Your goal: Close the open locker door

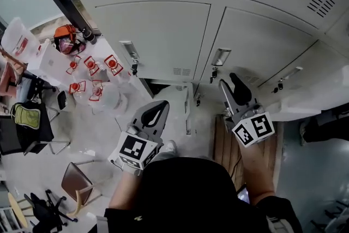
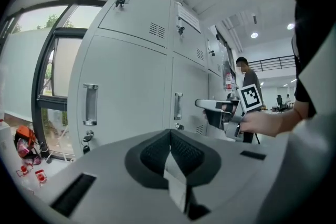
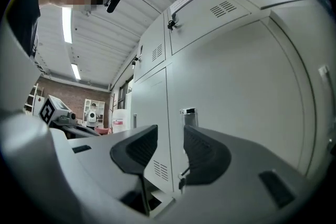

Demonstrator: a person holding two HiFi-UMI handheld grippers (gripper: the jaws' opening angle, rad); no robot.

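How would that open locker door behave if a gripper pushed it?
The open locker door looks like thin painted metal: probably stiff, fairly light. Standing ajar, it should swing shut rather than slide. Its smooth face might let jaws slip.

2 tongs, left [image 1: 155, 112] and right [image 1: 233, 86]; 3 locker handles [image 1: 130, 50]

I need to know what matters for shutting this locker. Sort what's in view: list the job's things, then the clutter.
Job in hand:
- open locker door, edge-on, low down
- left gripper, jaws together
- right gripper, jaws apart, empty

Lying about:
- red-labelled clear containers on the floor
- orange item by the window
- brown chair
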